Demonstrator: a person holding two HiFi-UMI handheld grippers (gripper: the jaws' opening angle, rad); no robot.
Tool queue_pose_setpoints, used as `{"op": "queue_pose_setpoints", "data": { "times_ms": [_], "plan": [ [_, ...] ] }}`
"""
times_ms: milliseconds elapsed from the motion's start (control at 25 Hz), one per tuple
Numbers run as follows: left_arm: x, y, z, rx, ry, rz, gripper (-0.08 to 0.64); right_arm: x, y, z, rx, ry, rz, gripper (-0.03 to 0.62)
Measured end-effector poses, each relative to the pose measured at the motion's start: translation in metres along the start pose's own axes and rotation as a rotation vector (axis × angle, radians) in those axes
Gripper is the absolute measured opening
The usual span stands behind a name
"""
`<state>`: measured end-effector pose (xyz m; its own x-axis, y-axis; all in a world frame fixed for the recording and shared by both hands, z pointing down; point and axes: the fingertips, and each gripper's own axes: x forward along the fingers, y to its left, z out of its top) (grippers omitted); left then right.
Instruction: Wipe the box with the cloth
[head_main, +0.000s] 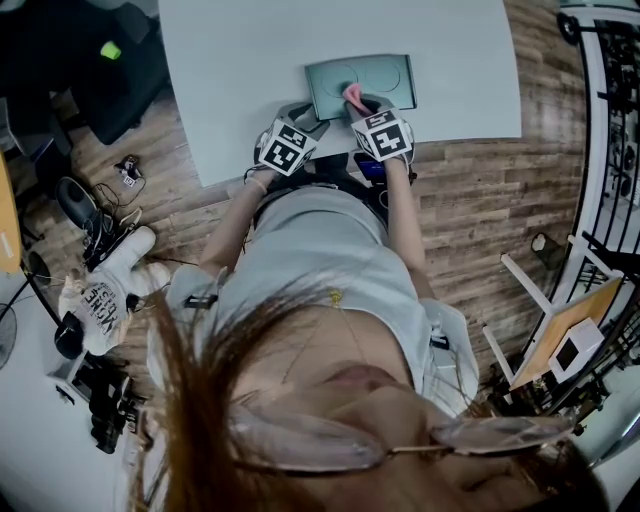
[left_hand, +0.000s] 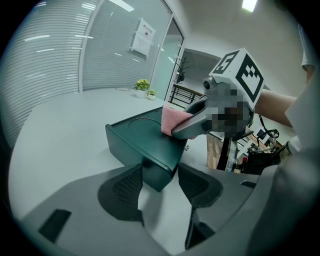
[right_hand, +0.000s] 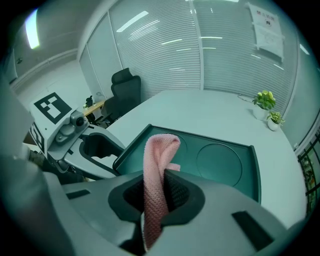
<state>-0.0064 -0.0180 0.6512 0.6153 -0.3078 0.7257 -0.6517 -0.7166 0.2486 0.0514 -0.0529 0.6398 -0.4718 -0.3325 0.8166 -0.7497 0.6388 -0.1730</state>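
the box (head_main: 390, 78), dark green and shallow, is seen in the head view lying at the near edge of the pale surface (head_main: 240, 60). the left claw (head_main: 303, 112) is set at its near left corner and the right claw (head_main: 366, 104) over it with the pink cloth (head_main: 353, 95). a wooden floor (head_main: 480, 200) with loose cables (head_main: 105, 225) is seen around.

in the left gripper view the left claw is spread about the box's corner; one pad is laid against the wall, a slight gap is left at the other, and nothing is clamped.

in the right gripper view the right claw is closed on the cloth, its folded end raised above the box. blinds (right_hand: 225, 55), an office chair (right_hand: 125, 85) and potted plants (right_hand: 265, 102) are seen beyond.

as the box is only loosely braced, it could be pushed off the edge by a hard stroke. the cloth could be dragged from the pads.
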Motion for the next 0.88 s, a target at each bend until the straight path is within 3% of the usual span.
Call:
{"op": "queue_pose_setpoints", "data": {
  "times_ms": [880],
  "plan": [
    [0.001, -0.001, 0.0, -0.002, -0.009, 0.01, 0.224, 0.018, 0.051, 0.015, -0.073, -0.009, 0.133, 0.038]
  ]
}}
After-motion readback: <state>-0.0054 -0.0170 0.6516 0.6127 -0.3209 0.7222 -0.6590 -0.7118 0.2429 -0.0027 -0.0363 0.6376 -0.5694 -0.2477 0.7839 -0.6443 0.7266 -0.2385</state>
